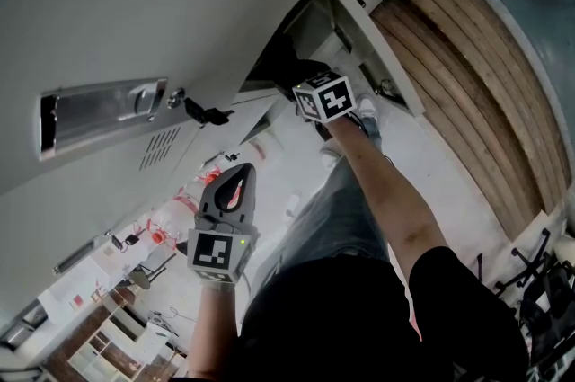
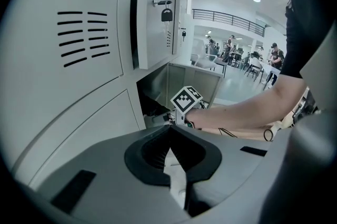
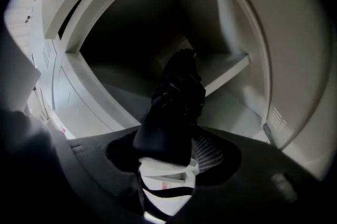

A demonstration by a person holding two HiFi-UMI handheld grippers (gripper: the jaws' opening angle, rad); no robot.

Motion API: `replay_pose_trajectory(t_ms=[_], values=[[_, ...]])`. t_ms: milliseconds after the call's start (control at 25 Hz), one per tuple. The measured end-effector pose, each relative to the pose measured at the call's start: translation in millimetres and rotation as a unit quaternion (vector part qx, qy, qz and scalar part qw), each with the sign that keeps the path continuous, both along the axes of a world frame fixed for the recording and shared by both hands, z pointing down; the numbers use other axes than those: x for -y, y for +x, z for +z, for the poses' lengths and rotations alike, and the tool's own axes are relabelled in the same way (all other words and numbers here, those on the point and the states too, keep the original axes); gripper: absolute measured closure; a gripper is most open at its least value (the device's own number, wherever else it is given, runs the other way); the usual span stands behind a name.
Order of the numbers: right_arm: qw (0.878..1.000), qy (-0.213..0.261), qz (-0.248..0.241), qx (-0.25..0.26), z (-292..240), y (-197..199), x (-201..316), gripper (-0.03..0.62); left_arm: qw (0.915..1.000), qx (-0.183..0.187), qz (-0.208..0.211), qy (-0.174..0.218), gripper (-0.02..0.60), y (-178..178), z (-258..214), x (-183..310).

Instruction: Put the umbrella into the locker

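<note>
Plainly, the right gripper [image 3: 167, 138] is clamped round the near end of the black folded umbrella [image 3: 176, 91]. The umbrella's far end reaches into the open locker [image 3: 239, 22], with a pale shelf [image 3: 226, 67] to its right. Where its tip lies is lost in the dark interior. The left gripper [image 2: 169, 129] is clenched on nothing, jaws meeting tip to tip, held nearer and to the left of the opening. Writing is nowhere legible. The marker cube [image 1: 325, 97] on the right gripper carries only black-and-white squares, and a small reddish mark on the white part under the umbrella is too blurred to read. From the head view the umbrella is hidden behind the right gripper and the shadowed opening. A dark key [image 1: 202, 111] hangs from a grey door [image 1: 135, 3], beside a metal handle plate [image 1: 99, 115].
</note>
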State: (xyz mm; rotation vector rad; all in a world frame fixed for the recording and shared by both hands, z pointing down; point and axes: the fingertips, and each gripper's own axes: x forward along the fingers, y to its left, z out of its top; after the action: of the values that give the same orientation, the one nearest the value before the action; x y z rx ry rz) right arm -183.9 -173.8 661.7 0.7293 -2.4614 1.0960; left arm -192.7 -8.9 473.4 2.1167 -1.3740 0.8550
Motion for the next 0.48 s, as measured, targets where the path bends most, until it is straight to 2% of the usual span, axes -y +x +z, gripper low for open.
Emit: replay_pose_trajectory(t_ms=[480], values=[[1.000, 0.013, -0.020, -0.018, -6.5, -23.3, 48.0, 0.350, 1.0000, -0.001, -0.004, -0.004, 0.571, 1.4, 2.2, 7.0]])
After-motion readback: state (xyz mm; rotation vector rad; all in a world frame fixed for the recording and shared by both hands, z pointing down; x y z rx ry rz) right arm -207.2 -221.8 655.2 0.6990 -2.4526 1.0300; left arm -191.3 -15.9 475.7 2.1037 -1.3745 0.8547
